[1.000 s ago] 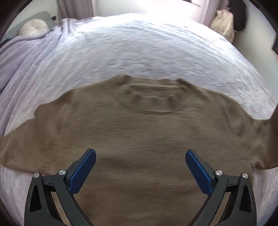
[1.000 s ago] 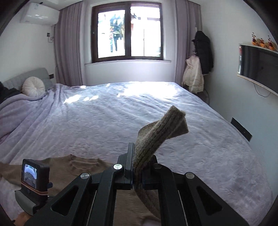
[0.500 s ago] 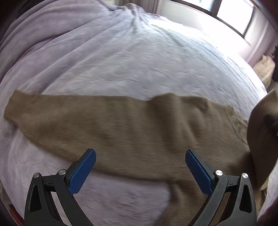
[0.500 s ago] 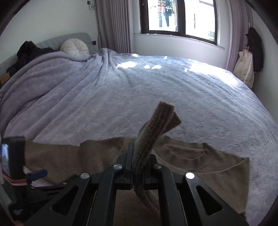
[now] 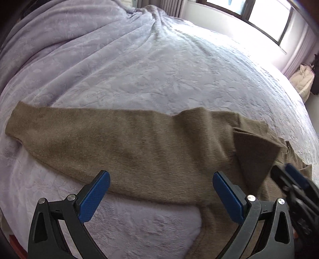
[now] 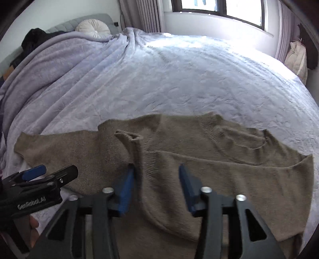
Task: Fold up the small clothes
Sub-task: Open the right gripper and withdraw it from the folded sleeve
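Room: a bedroom with a window [image 6: 221, 10] at the far wall, curtains [image 6: 149, 14] beside it, and a wide bed under a lilac bedspread [image 6: 179, 75] that takes up most of both views.
Right gripper [image 6: 156, 179]: its jaws are opening, the blue pads standing apart above the cloth; they press on nothing. The ribbed cuff [image 6: 129, 137] of a sleeve stands up just ahead of the left pad and brushes it, loose from the grip.
Left gripper [image 5: 161, 191]: released, blue pads spread wide, nothing between them; it hangs over the lower edge of the other sleeve.
Sweater [image 6: 229, 169]: a brown knit lying flat on the near part of the bedspread, neck opening toward the window.
Folded sleeve [image 6: 239, 165]: the right-hand sleeve lies across the chest, running from the right shoulder to the raised cuff near the middle.
Outstretched sleeve [image 5: 89, 139]: the left-hand sleeve lies straight out to the side on the bedspread, its end well apart from the body.
Grippers to each other: in the right wrist view the left gripper shows at the lower left edge; in the left wrist view the right one shows at the lower right edge, blurred.
Hand [image 6: 32, 229]: part of it shows under the left gripper's body.
Far things: a round cushion [image 6: 93, 28] against the grey headboard [image 6: 65, 24], dark clothing [image 6: 35, 38] heaped beside it, a pale coat [image 6: 297, 57] hanging at the right wall.
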Motion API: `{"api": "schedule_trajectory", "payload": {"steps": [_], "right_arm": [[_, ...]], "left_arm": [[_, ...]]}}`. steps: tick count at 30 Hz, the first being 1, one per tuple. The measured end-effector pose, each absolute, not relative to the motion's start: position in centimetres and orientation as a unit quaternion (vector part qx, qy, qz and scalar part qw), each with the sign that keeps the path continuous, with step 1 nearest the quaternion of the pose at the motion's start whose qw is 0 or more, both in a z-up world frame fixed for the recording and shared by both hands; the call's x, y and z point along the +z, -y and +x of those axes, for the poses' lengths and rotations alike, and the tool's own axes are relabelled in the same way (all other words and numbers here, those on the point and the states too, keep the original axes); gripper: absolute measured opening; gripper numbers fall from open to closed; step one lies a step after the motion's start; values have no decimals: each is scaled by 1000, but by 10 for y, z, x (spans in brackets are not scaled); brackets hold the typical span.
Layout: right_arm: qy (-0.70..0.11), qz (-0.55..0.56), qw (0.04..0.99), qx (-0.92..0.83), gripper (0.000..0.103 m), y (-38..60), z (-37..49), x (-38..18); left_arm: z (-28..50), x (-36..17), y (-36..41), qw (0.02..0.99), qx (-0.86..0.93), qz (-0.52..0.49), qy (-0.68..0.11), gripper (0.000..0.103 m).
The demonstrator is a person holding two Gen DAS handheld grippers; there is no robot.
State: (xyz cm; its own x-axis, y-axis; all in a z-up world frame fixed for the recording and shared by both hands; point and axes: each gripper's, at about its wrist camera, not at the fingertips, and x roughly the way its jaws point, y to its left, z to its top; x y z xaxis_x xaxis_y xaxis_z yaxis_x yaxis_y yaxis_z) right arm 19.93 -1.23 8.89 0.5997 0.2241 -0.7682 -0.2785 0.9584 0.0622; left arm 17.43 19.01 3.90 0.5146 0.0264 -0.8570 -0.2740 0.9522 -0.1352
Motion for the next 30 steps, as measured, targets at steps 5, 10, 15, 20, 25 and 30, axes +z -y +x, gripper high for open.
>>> {"api": "schedule_trajectory", "payload": {"steps": [5,10,15,20,25,30], "right_arm": [[-390,-11,917,81,75,112,191,105],[-452,50,891,-11,73,223,215,62],[-469,83,878,-53,71,300,205,34],[-408,42,912,28,71,272,173,77],[-425,-56,897,108,71,211,171,68],[-492,-50,867,62,71,217,187,29]], "left_arm": [[182,51,-127,871,32,-90,-482,103],[199,37,-60,863,-7,-47,-503,103],[213,18,-17,850,-13,-15,-526,103],[215,18,-3,858,-10,-14,-513,103],[219,0,2,851,19,3,-525,103],[210,4,-2,856,26,19,-517,103]]}}
